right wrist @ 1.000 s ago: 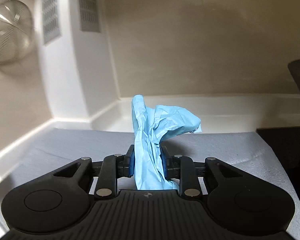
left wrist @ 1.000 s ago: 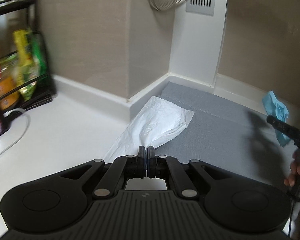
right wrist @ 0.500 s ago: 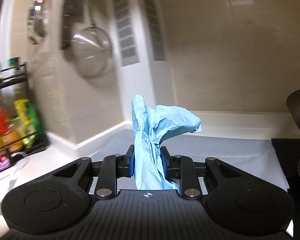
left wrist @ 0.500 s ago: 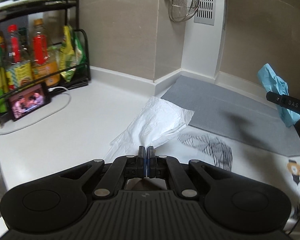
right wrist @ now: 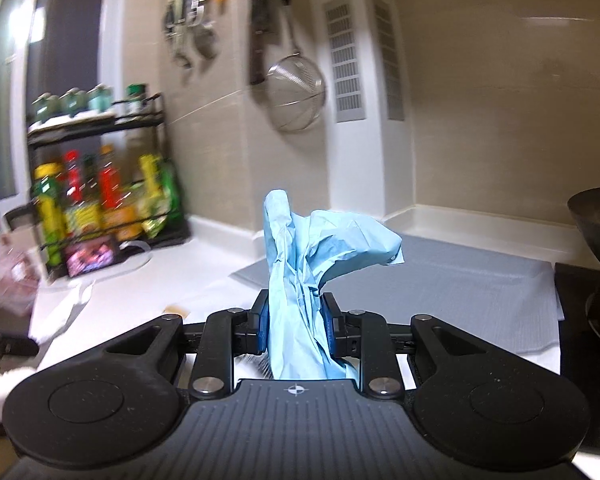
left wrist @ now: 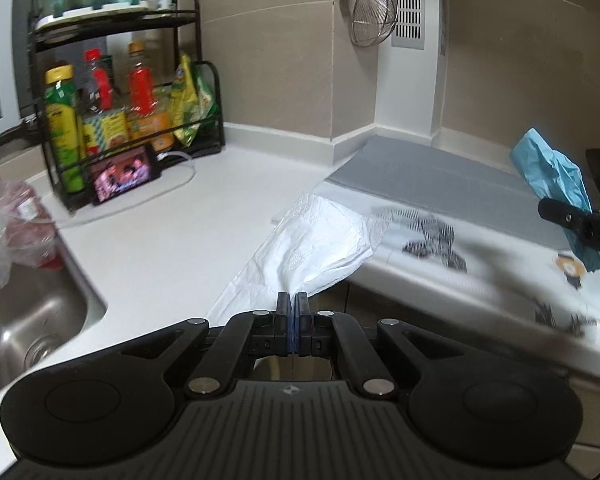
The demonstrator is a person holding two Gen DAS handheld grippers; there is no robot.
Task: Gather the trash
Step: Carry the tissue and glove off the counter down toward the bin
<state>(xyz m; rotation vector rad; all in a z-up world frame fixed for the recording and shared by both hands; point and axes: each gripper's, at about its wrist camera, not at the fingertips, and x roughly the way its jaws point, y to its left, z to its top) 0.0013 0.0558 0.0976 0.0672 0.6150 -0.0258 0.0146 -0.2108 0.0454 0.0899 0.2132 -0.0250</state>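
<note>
Left wrist view: left gripper point(left wrist: 291, 300) is pinching a white tissue point(left wrist: 308, 240), jaws fully together, the sheet trailing forward over the white counter point(left wrist: 172, 232). Rack of bottles point(left wrist: 112, 112) and sink point(left wrist: 28, 312) are sitting to the left.

Right wrist view: right gripper point(right wrist: 296, 320) is clamping a crumpled blue paper point(right wrist: 312, 264), jaws narrowly parted around it, above a grey mat point(right wrist: 460, 280).

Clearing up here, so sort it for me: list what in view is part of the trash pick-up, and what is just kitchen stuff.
Part of the job:
- left gripper, shut on the white tissue
- right gripper, shut on the crumpled blue paper

Just lying about:
- spice rack
- phone
- hanging strainer
- grey mat
- sink
</note>
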